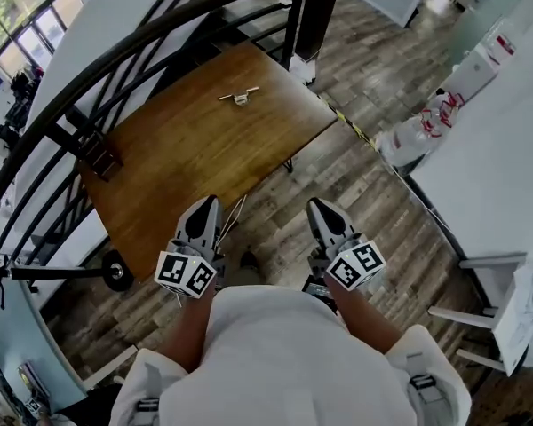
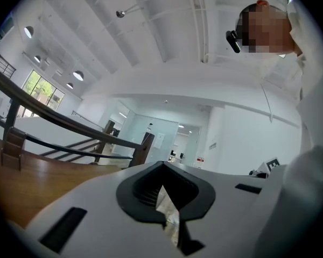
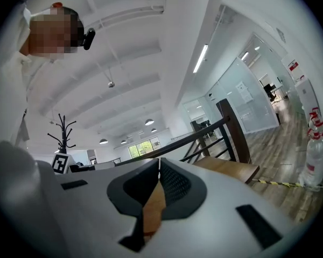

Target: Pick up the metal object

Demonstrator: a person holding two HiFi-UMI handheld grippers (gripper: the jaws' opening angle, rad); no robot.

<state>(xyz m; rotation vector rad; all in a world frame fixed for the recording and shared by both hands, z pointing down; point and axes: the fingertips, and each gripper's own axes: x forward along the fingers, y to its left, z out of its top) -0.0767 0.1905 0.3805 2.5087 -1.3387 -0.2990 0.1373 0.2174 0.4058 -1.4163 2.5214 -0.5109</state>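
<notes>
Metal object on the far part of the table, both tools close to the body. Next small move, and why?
Likely carry the left tool forward over the table toward the metal object, opening its jaws on the way. Both tools are held close to the body, well short of the object, jaws together and empty. The right tool hangs beyond the table's edge.

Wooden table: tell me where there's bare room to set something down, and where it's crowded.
Most of the table is bare: the wide middle and near half, between the metal object near the far edge and the small wooden block at the left corner. Tightest is that left side, under the dark railing.
</notes>
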